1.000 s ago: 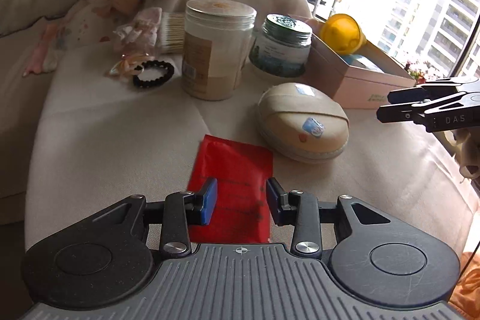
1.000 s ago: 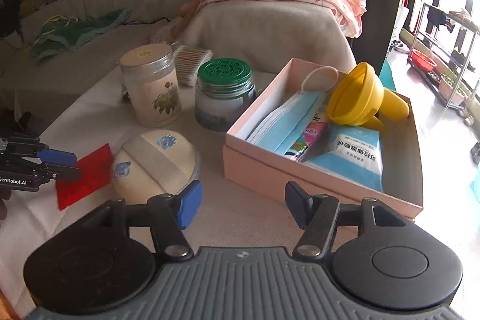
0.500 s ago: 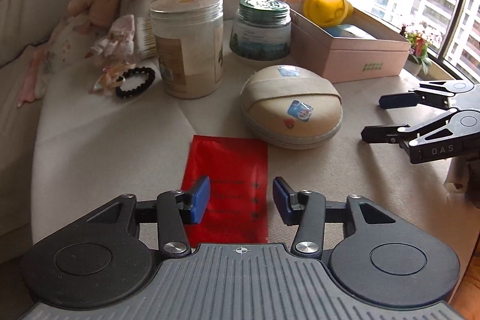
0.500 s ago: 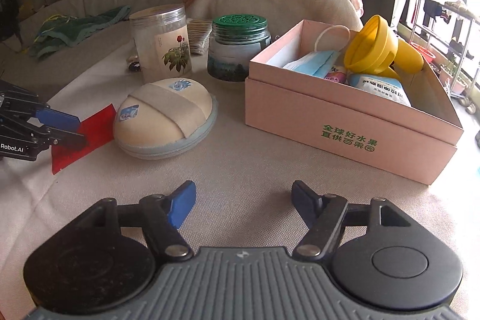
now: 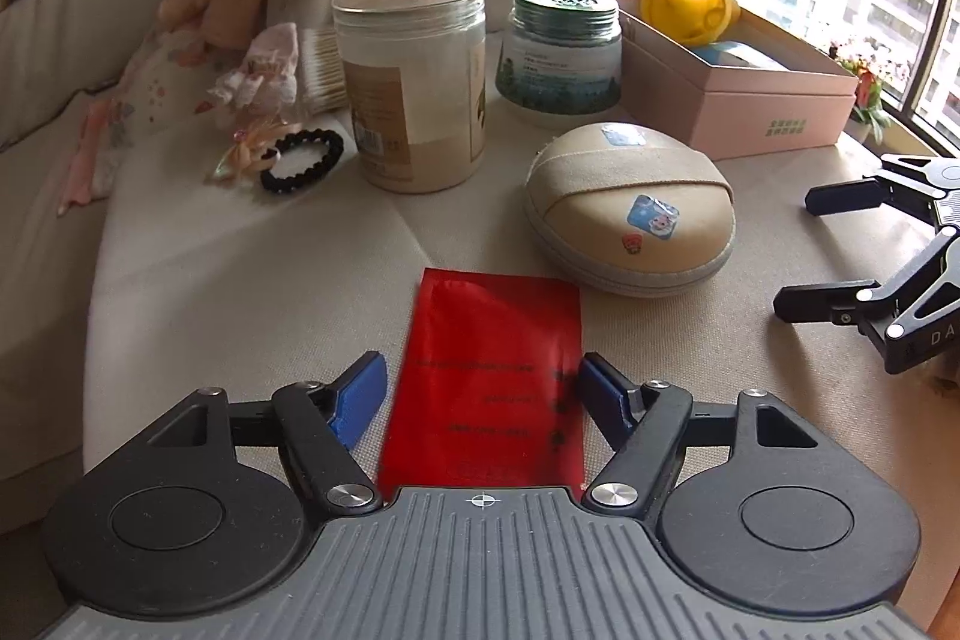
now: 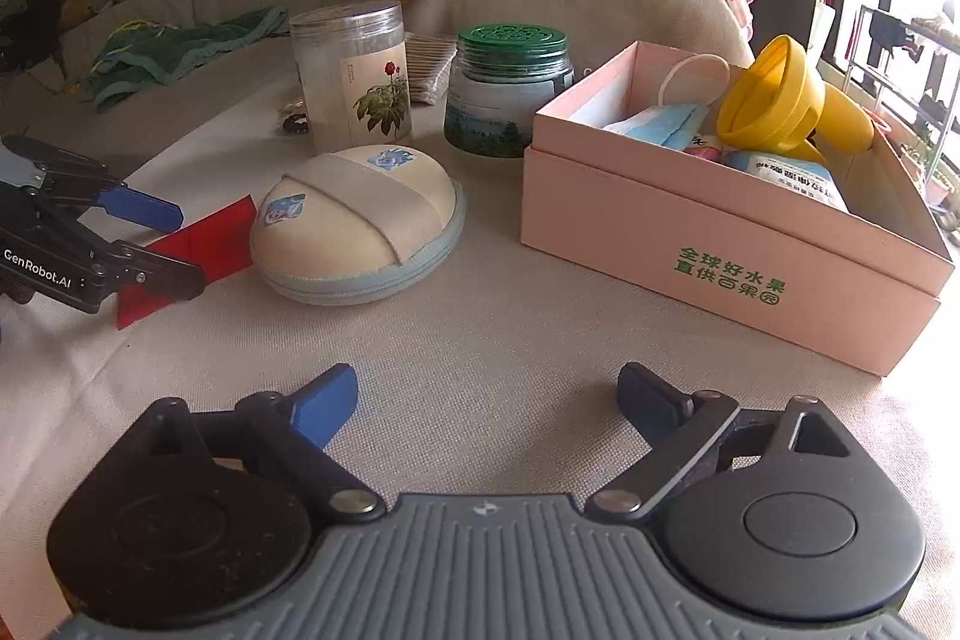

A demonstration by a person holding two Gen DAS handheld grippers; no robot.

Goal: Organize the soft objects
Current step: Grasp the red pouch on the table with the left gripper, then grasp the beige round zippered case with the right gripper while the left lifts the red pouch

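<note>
The red packet (image 5: 489, 376) lies flat on the cloth-covered surface (image 5: 252, 292), between the fingers of the left gripper (image 5: 477, 391), whose jaws are opening and do not press it. It looks thin, light and slick — best pinched at a short edge. The right gripper (image 6: 486, 400), nothing between its fingers, is opening too. Just beyond sits the rounded, padded pouch (image 6: 360, 232) — soft, zip-edged, probably squashy; grip across its sides.
</note>
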